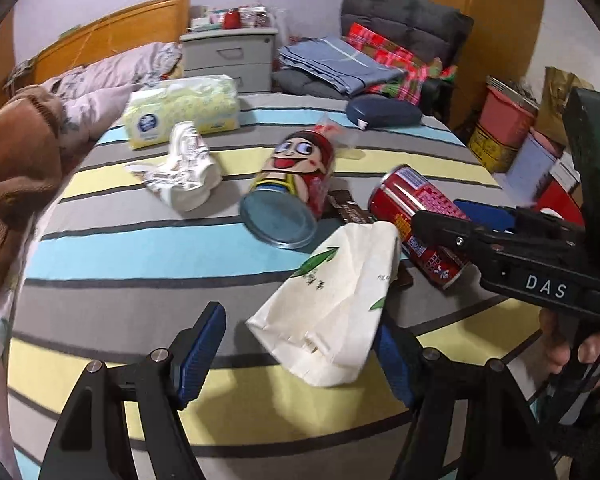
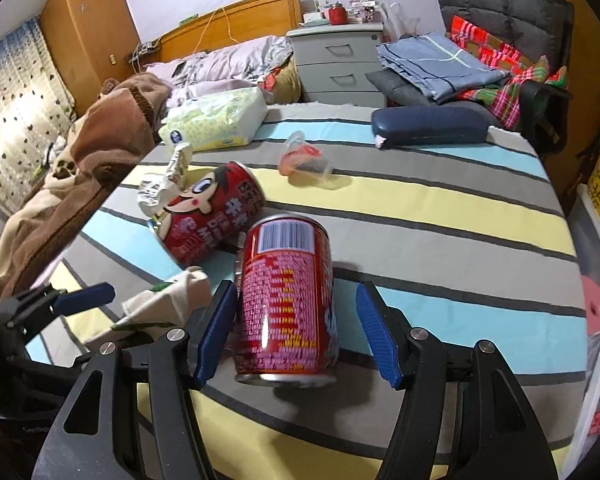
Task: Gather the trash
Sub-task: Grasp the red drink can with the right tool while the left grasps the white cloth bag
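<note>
Both grippers stand open over a striped bed (image 1: 140, 248) strewn with trash. Right gripper (image 2: 296, 330) straddles a red can (image 2: 286, 300) lying on its side; the left pad sits just beside or touching the can's wall, the right pad stands clear of it, so nothing is gripped. Left gripper (image 1: 300, 354) has its blue pads either side of a crumpled white paper bag (image 1: 332, 312) with green leaf print; the right pad is at the bag's edge, the left pad well apart. Just beyond the bag lies a second can with a cartoon face (image 1: 292, 188), tipped over, its metal base toward the left camera. Farther out lie a crumpled white wrapper (image 1: 184, 172), a clear plastic cup (image 2: 306, 160), a tissue pack (image 1: 184, 108) and a dark blue case (image 2: 428, 126).
</note>
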{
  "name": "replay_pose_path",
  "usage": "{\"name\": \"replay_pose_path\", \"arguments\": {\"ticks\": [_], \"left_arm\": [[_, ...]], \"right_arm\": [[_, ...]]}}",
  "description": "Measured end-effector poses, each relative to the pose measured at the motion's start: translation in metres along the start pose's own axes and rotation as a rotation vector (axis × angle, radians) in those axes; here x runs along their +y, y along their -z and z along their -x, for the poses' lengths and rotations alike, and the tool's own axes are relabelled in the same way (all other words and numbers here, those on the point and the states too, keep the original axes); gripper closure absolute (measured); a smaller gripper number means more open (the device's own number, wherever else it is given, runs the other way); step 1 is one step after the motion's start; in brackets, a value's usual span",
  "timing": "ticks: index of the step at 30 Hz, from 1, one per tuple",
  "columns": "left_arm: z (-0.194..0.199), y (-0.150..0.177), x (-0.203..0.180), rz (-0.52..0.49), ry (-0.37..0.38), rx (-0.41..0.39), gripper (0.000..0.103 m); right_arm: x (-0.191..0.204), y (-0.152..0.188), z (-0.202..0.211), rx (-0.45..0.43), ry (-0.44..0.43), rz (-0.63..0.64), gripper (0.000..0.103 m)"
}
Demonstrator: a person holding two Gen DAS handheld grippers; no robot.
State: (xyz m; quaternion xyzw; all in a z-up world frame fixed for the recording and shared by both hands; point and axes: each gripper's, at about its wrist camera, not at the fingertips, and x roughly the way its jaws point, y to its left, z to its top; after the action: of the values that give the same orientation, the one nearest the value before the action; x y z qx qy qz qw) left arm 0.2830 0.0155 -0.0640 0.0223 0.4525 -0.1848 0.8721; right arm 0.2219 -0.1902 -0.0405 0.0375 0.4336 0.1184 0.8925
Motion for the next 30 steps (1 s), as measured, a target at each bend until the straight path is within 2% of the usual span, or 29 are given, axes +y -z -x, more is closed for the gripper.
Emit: {"name": "replay_pose_path", "arguments": {"ticks": [4,5,10,12,16,17,19,21,23,24,30], "left_arm": [[-0.008,-0.007,-0.004,-0.036,0.027,0.012,0.031],[-0.01,-0.009,-0.005,-0.044,0.029,0.016,0.031],[-0.021,-0.014,-0.006,-0.079,0.052,0.049,0.031],[-0.022,-0.015,-0.005,-0.07,0.051,0.046,0.031],[-0.02,-0.019,0.001,-0.034,0.1,0.026,0.031],[-0.02,-0.019,0.002,-0.025,0.114,0.02,0.032],[-0.021,-0.019,0.002,-0.016,0.137,0.031,0.049],[-0.021,-0.018,0.0,-0.023,0.128,0.03,0.051],[-0.018,-0.018,-0.002,-0.018,0.12,0.022,0.056],[-0.016,-0.017,-0.001,-0.01,0.123,0.019,0.063],[-0.01,-0.014,-0.004,0.002,0.104,0.007,0.07]], "right_arm": [[-0.008,0.001,0.002,0.002,-0.009,-0.009,0.041],[-0.01,0.001,0.002,0.003,-0.022,-0.012,0.046],[-0.014,0.001,0.002,0.001,-0.017,-0.002,0.047],[-0.015,0.001,0.002,0.0,-0.024,-0.003,0.047],[-0.016,0.0,0.002,0.001,-0.029,0.002,0.047],[-0.016,0.0,0.001,-0.002,-0.031,0.0,0.047],[-0.018,0.001,0.002,-0.005,-0.035,-0.006,0.047],[-0.018,0.002,0.002,-0.011,-0.028,-0.011,0.047],[-0.019,0.003,0.003,-0.016,-0.019,-0.011,0.047],[-0.019,0.003,0.004,-0.018,-0.018,-0.012,0.047],[-0.021,0.006,0.008,-0.029,-0.009,-0.021,0.047]]}}
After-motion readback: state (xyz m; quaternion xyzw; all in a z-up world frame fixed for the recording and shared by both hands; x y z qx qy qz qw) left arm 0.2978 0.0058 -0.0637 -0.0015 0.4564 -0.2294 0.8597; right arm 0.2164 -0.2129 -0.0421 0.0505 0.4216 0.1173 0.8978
